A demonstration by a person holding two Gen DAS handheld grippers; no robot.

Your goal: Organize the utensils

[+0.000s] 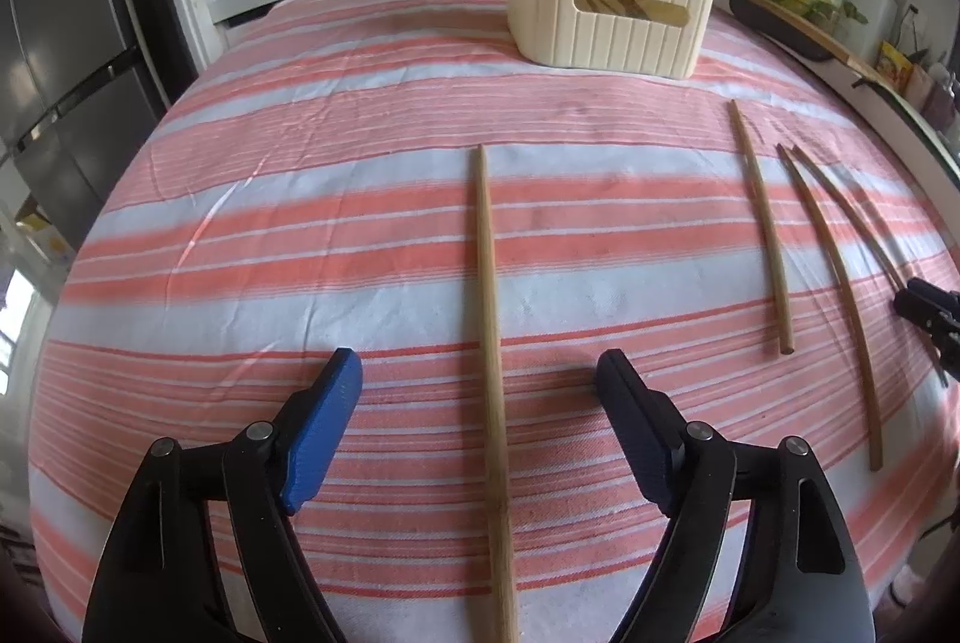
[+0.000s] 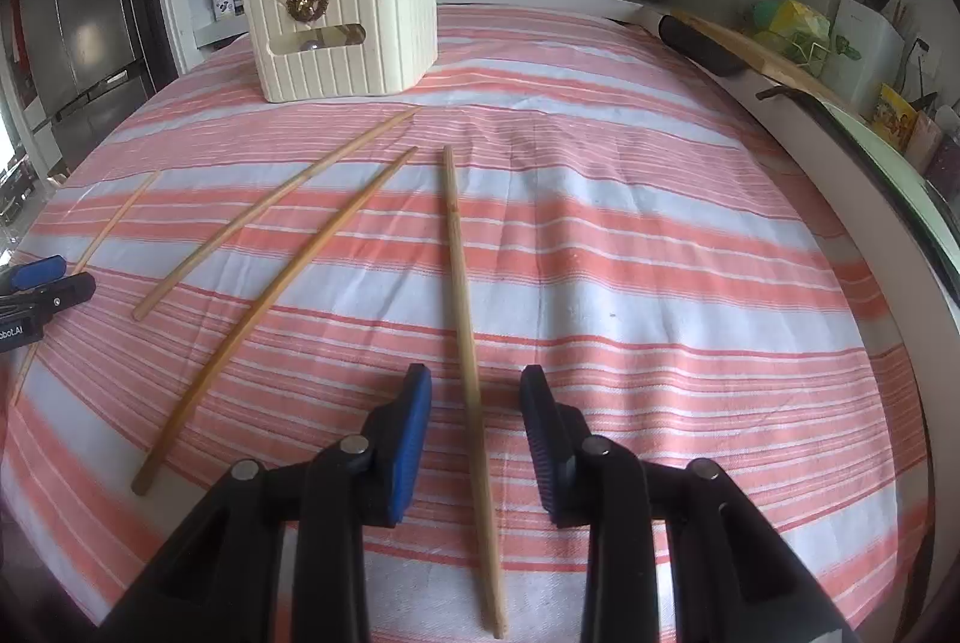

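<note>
Wooden chopsticks lie scattered across the pink-and-white striped cloth (image 1: pixel 360 114), and both grippers are down low over it. The left gripper (image 1: pixel 480 373) stands wide, blue pads well apart, with one long chopstick (image 1: pixel 489 343) lying flat on the cloth between the fingers, running from six o'clock up toward twelve; neither pad touches it. Off at three o'clock in the left wrist view, three more sticks lie side by side: a short one (image 1: pixel 761 229), a curved one (image 1: pixel 834 289) next to it, and a thin one (image 1: pixel 852 205) just beyond, reaching the right gripper's black tip at the edge of the view.

Over to the right gripper (image 2: pixel 475 382): its jaws stand narrow, yet a gap shows on each side of the chopstick (image 2: pixel 465 319) that lies between them on the cloth, pointing toward twelve o'clock. Nothing is gripped. At ten o'clock in the right wrist view lie two curved sticks (image 2: pixel 270 283), and the left gripper pokes in at nine o'clock.

The cream ribbed holder (image 1: pixel 612 6) with its gold ornament stands upright at the far side of the cloth, at one o'clock for the left wrist view and eleven o'clock for the right, with a few chopstick ends poking up out of its top.
</note>
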